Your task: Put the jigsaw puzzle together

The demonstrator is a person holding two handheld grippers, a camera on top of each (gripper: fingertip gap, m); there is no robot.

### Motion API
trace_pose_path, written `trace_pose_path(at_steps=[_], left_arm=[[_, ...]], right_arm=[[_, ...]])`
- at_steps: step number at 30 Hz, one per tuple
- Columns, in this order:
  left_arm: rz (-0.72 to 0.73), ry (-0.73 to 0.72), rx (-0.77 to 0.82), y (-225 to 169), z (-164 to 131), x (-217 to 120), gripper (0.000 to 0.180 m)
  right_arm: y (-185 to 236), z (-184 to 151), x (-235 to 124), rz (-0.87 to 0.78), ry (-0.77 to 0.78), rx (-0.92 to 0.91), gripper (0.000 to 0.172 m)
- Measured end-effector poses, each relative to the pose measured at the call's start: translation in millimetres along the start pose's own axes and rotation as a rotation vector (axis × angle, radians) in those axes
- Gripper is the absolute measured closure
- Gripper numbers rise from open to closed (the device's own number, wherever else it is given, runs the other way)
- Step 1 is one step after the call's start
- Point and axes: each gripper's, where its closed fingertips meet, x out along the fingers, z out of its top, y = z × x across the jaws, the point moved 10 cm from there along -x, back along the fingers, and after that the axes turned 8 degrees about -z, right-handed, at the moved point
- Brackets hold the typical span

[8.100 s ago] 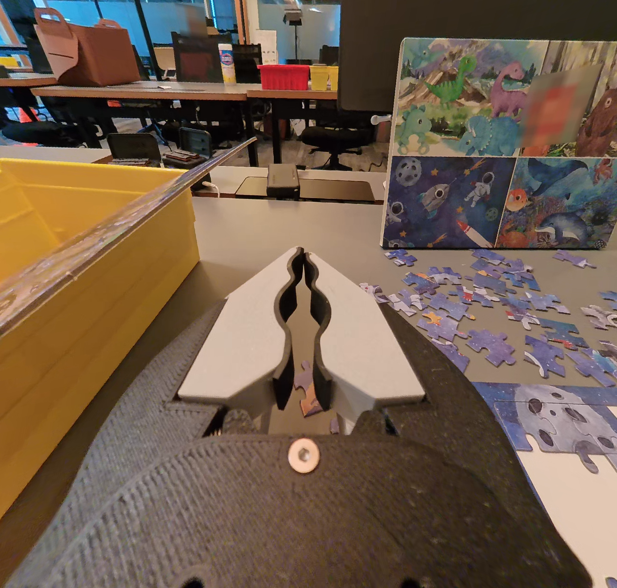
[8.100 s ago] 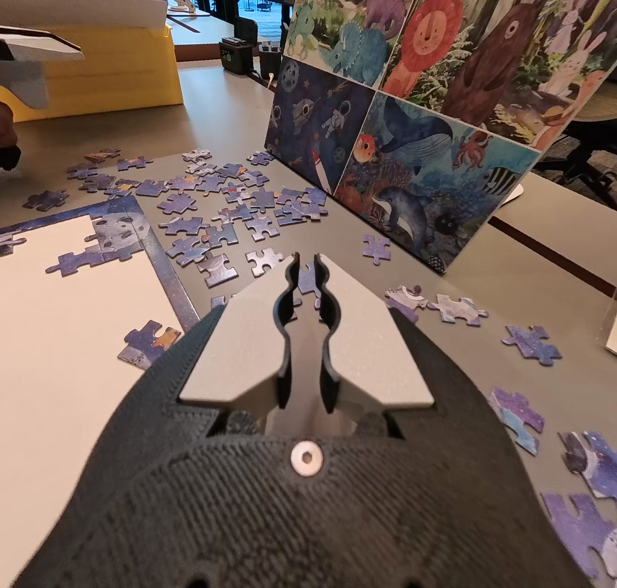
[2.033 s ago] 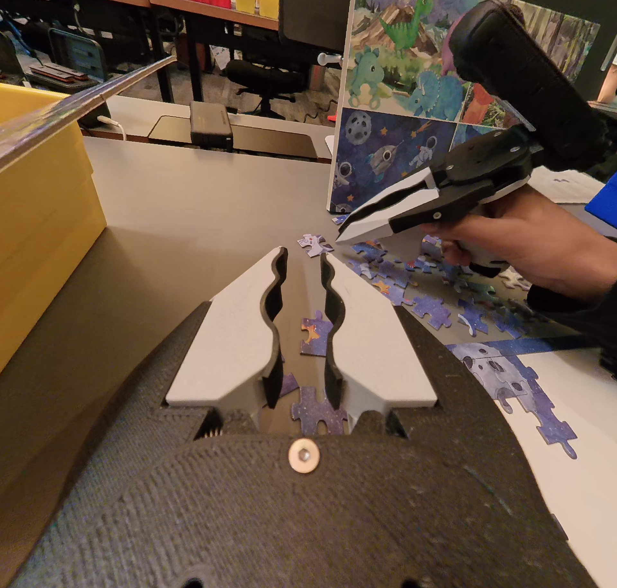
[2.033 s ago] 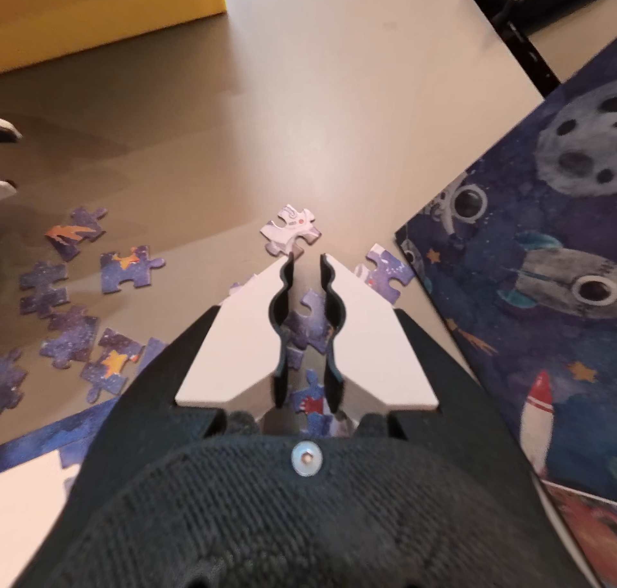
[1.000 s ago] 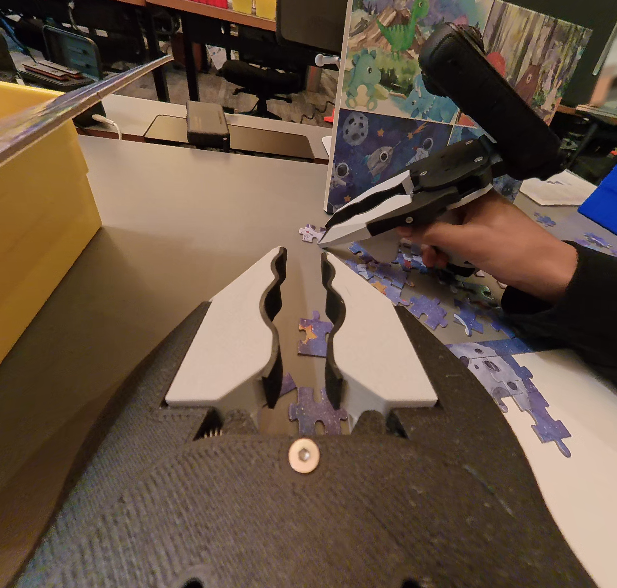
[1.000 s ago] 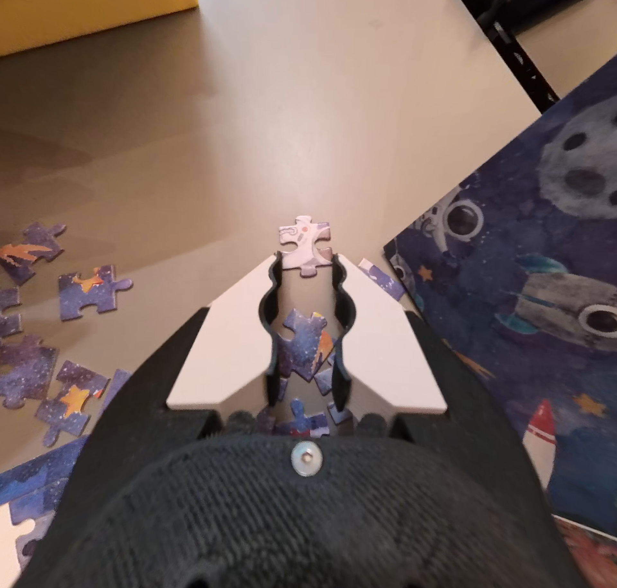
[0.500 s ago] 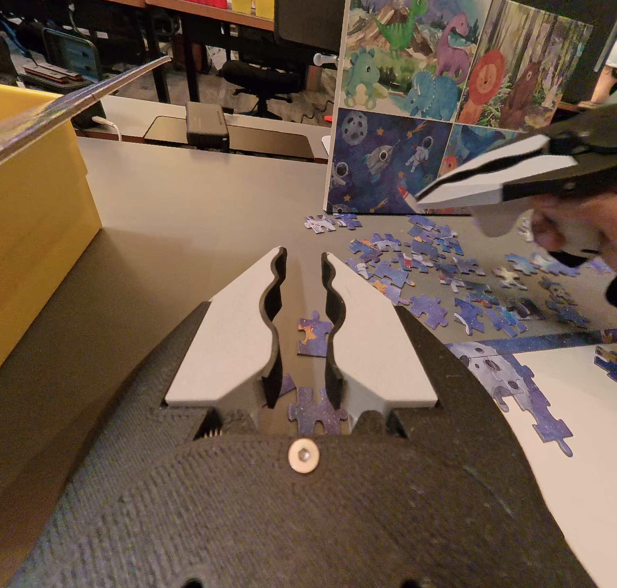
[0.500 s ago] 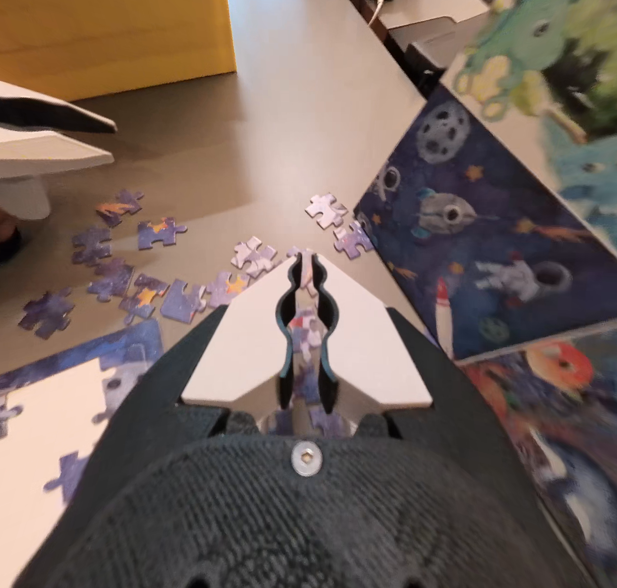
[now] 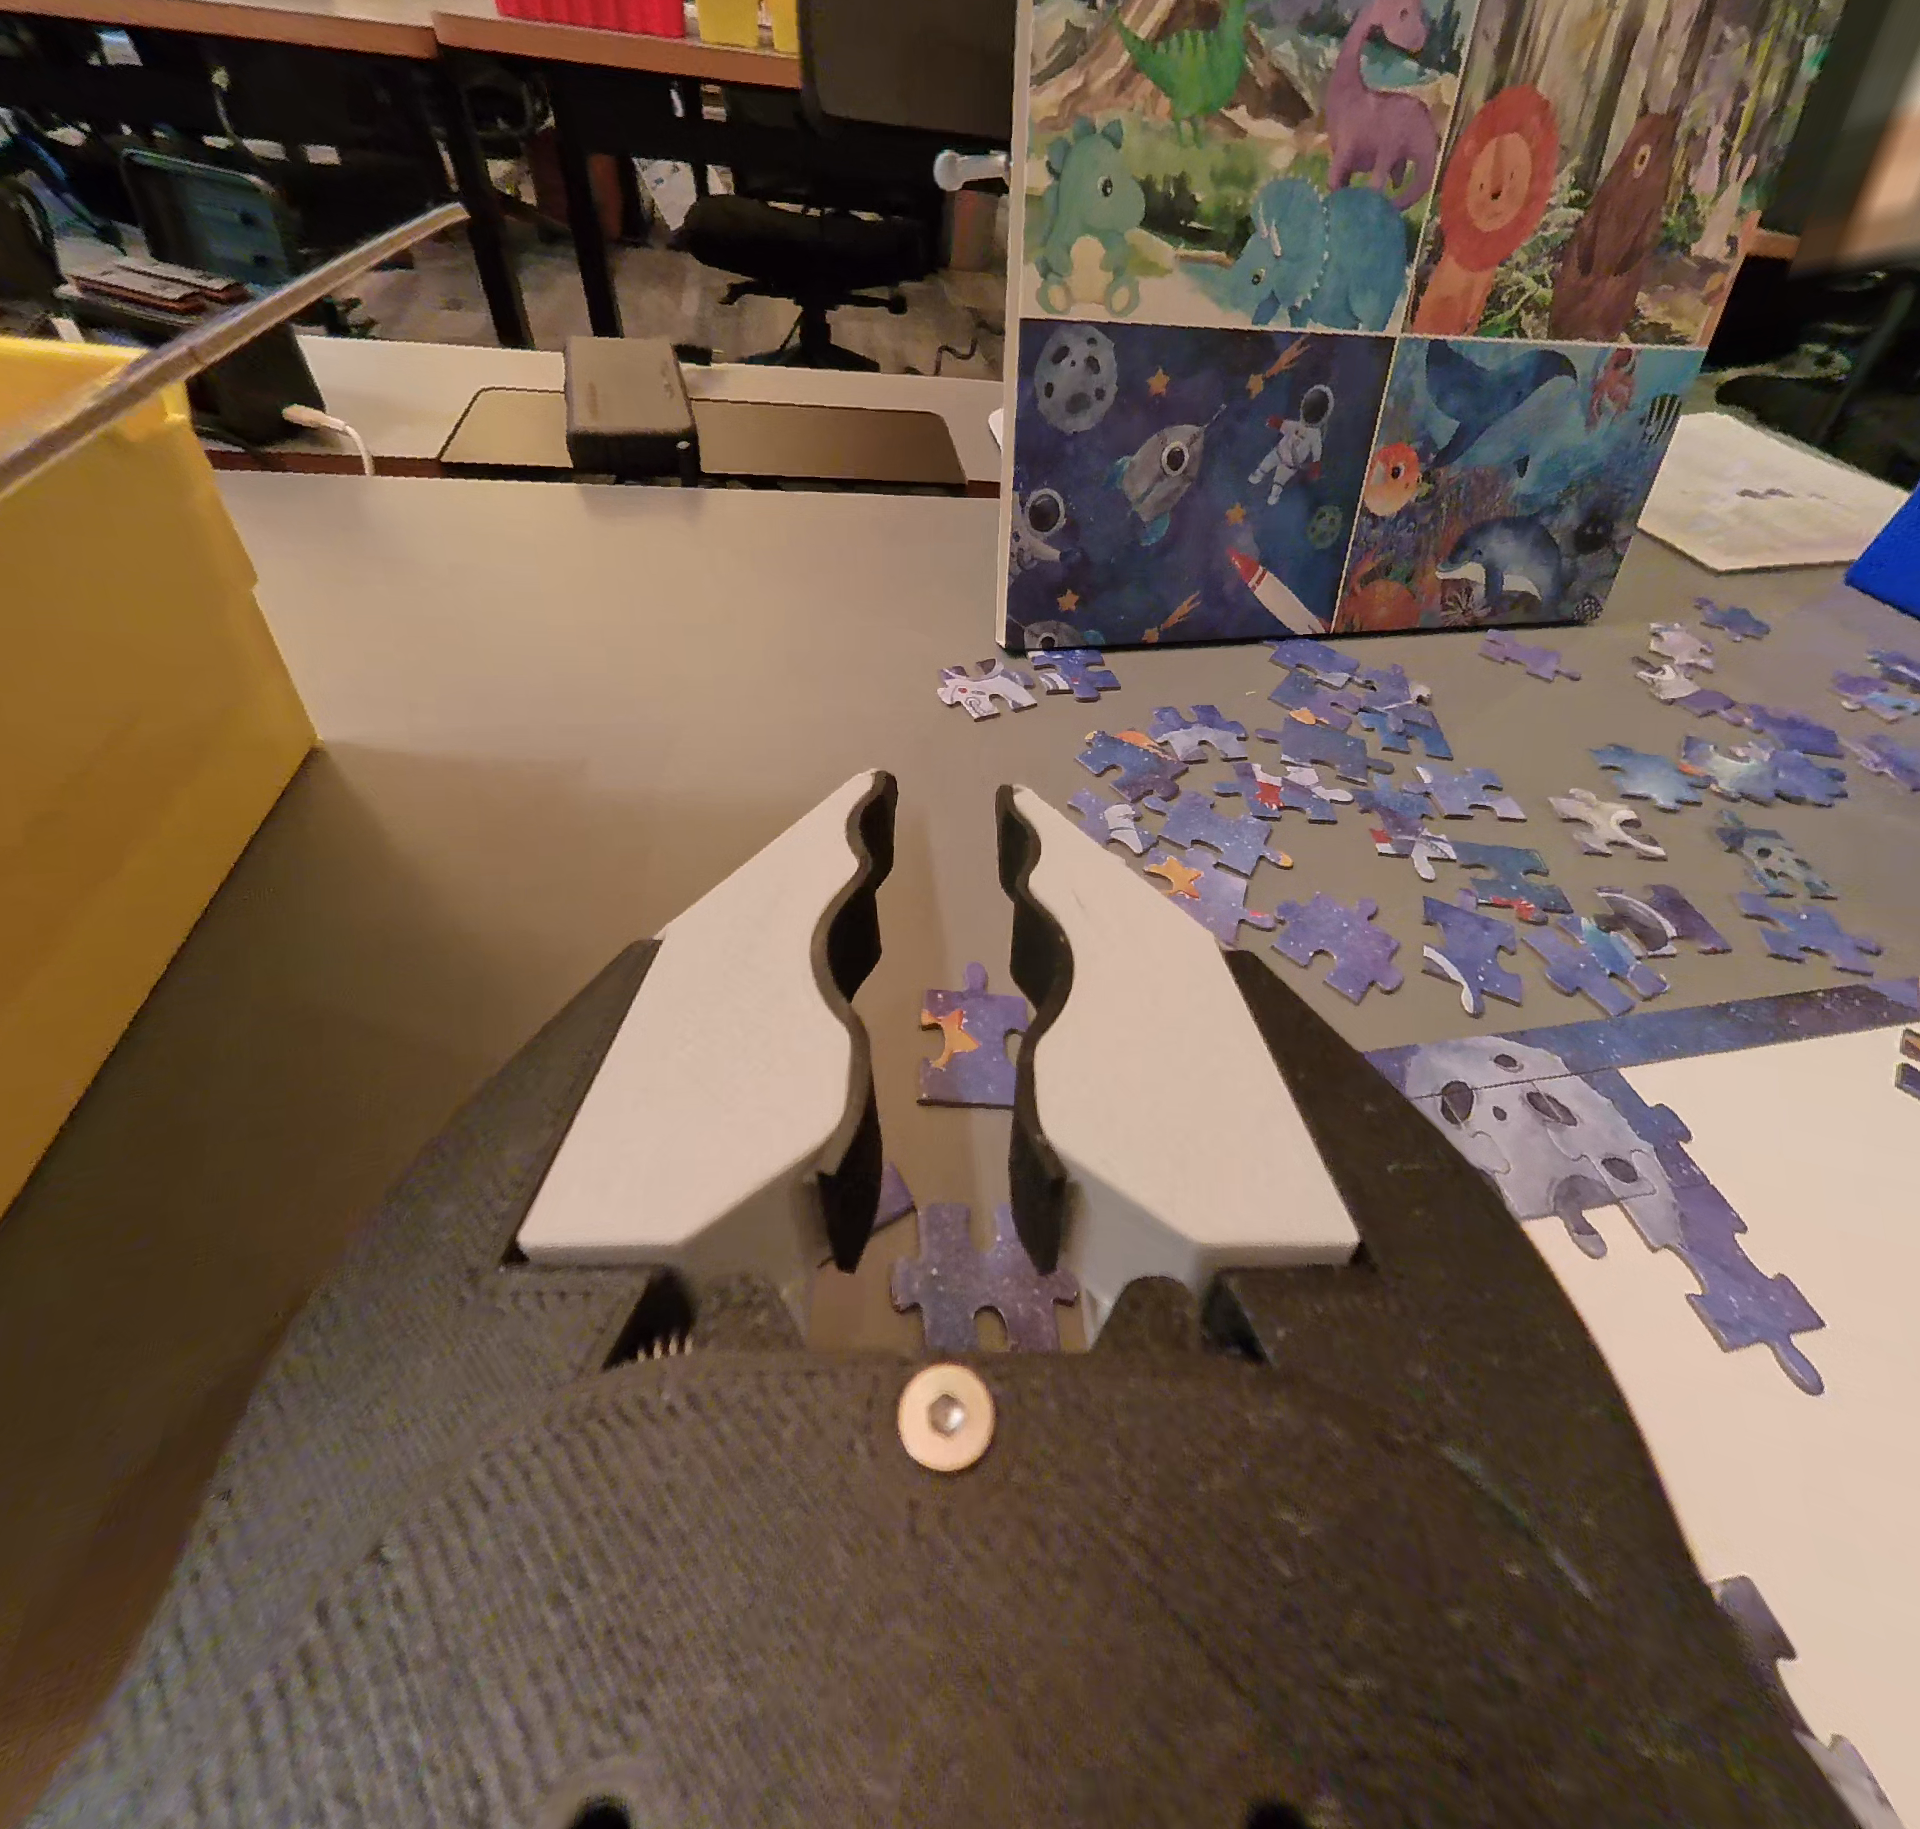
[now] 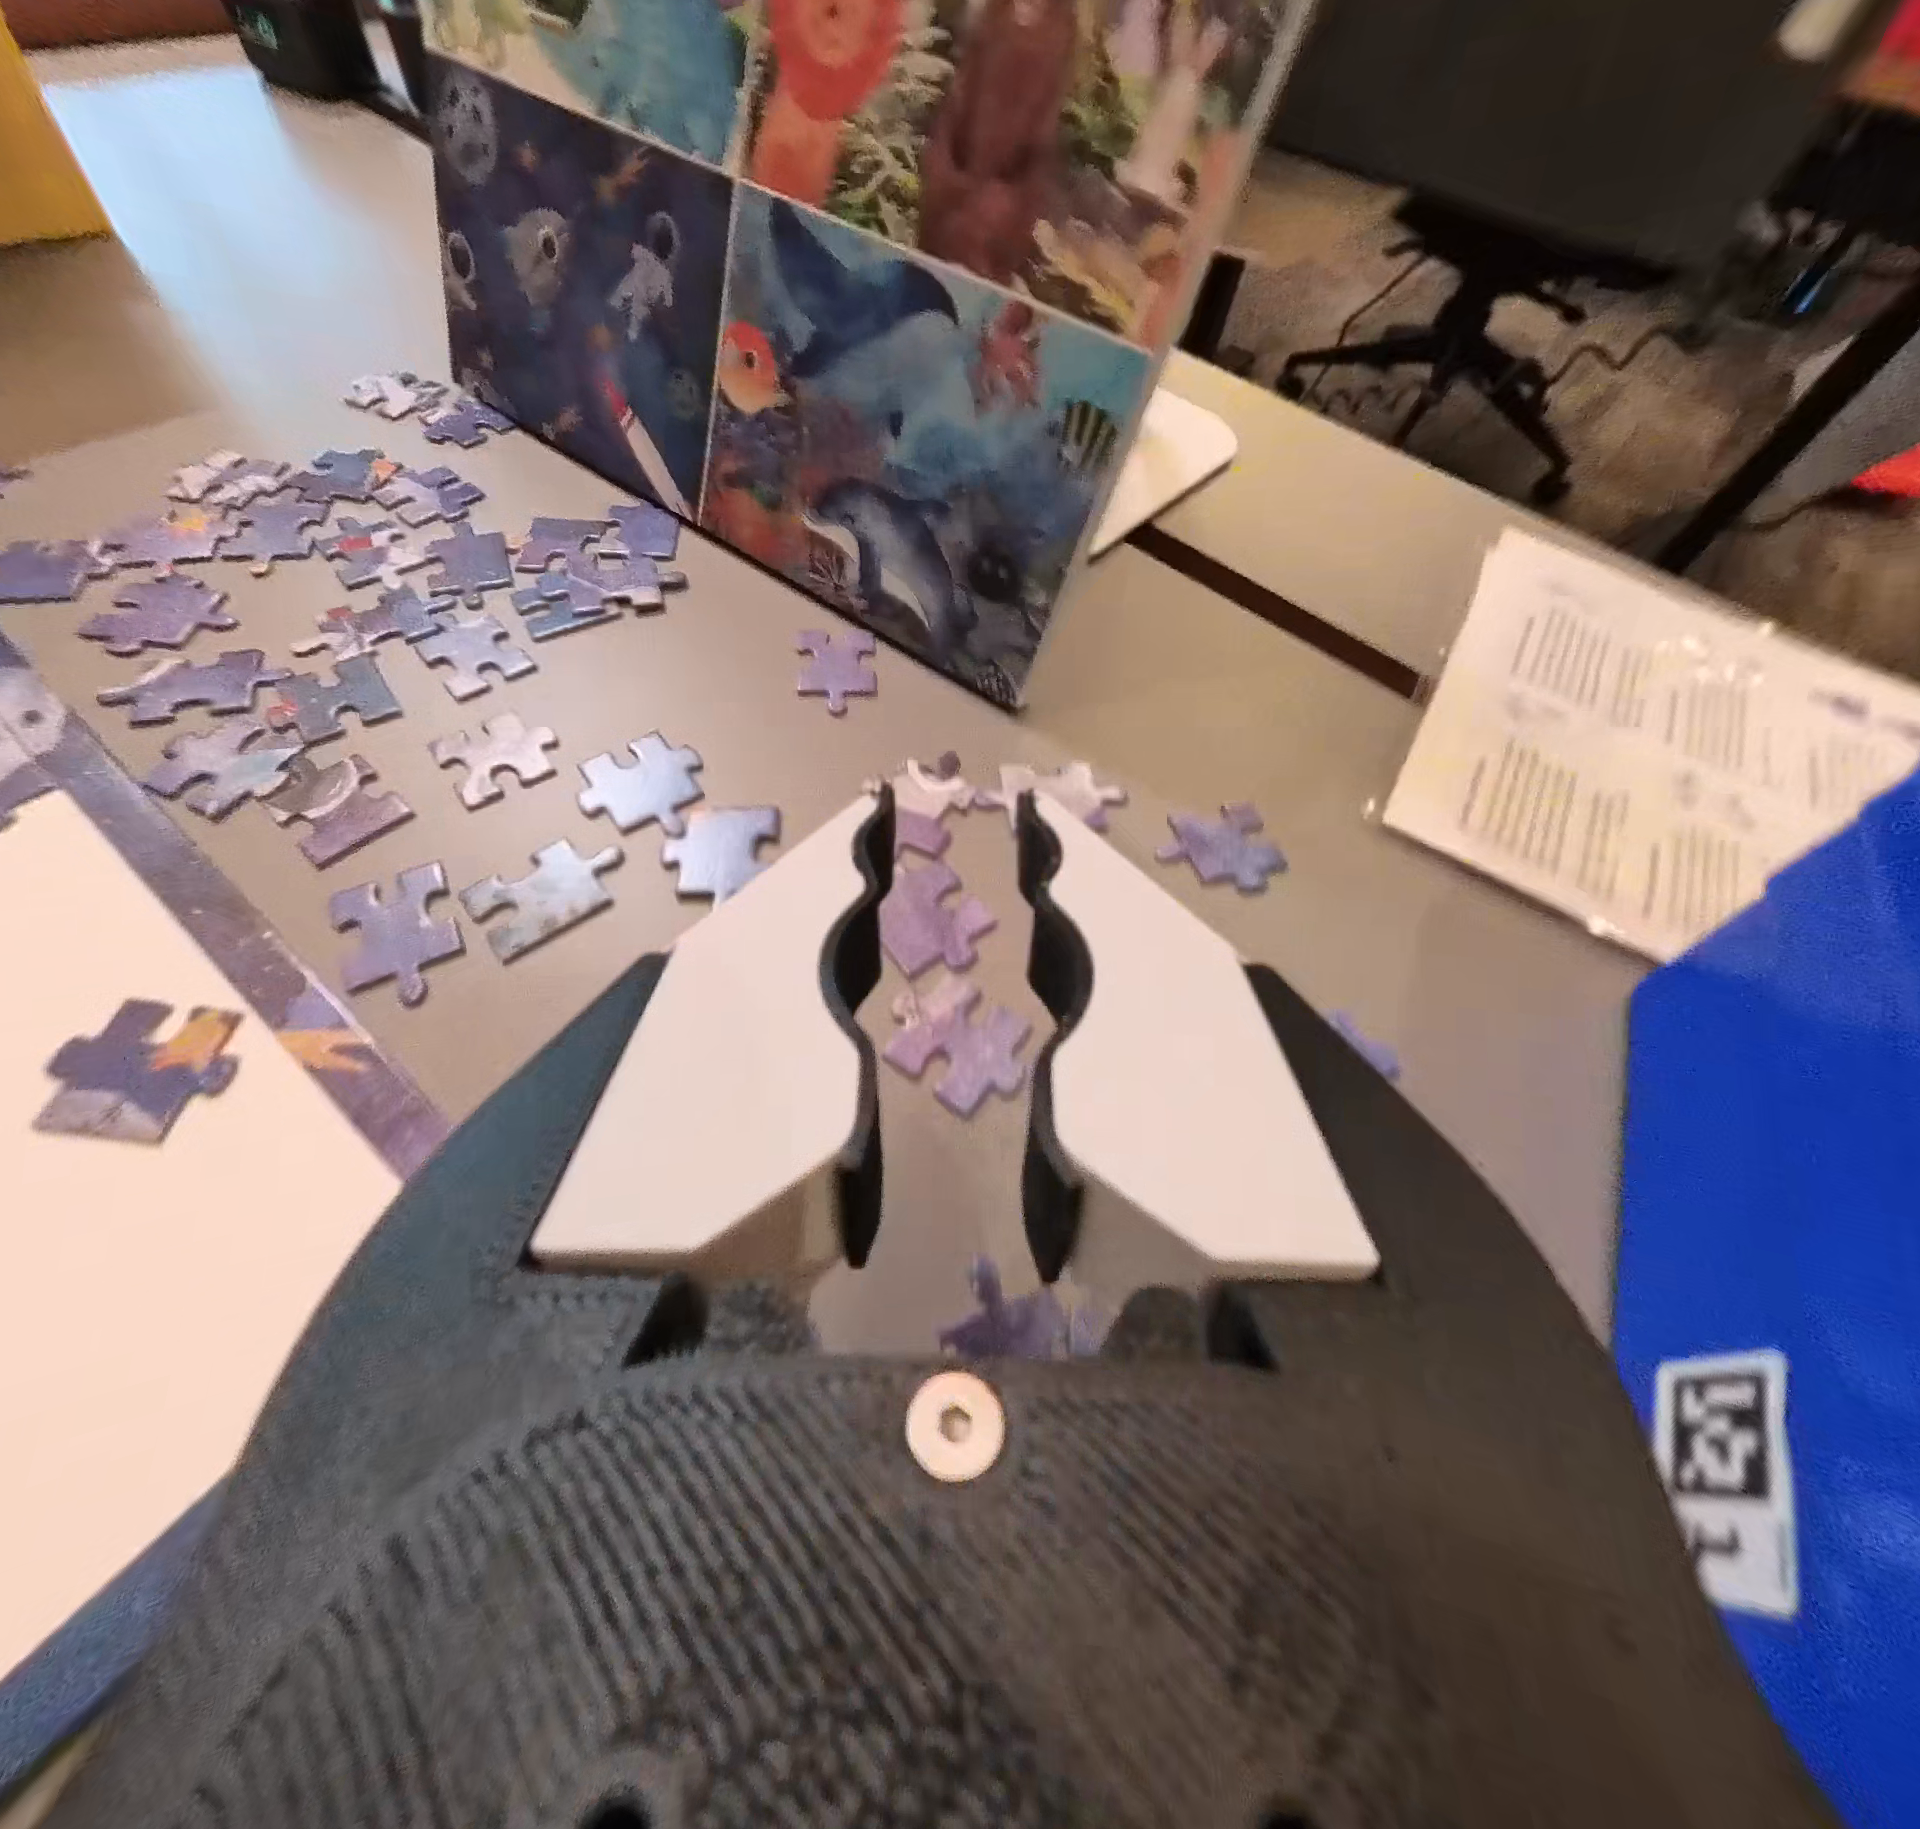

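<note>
2 hand-held grippers (image 9: 944,792) (image 10: 954,805) parted, holding nothing

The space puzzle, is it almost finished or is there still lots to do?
Still lots. Done: only a corner of the moon section and part of the blue border are joined on the white board. In hand: nothing; the left tongs and right tongs are both open and empty. Left: most loose pieces still lie scattered on the grey table before the picture box.
</note>
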Motion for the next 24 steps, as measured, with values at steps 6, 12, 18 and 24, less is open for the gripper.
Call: trace_pose_path(at_steps=[6,12,18,24], left_arm=[[-0.046,0.084,0.061,-7.8,-0.9,11.6,0.164],[-0.219,-0.323,-0.08,-30.0,64.2,-33.3,0.18],[-0.195,-0.013,0.075,-27.8,78.6,30.7,0.18],[-0.175,0.133,0.175,-20.6,58.3,86.2,0.18]], right_arm=[[-4.9,6.2,-18.1,0.02,-0.026,0.049,0.143],[-13.9,17.6,-38.5,-0.093,-0.203,0.11,0.136],[-20.5,19.0,-45.2,-0.054,-0.26,0.176,0.136],[-29.1,14.0,-49.8,-0.117,-0.273,0.154,0.143]])
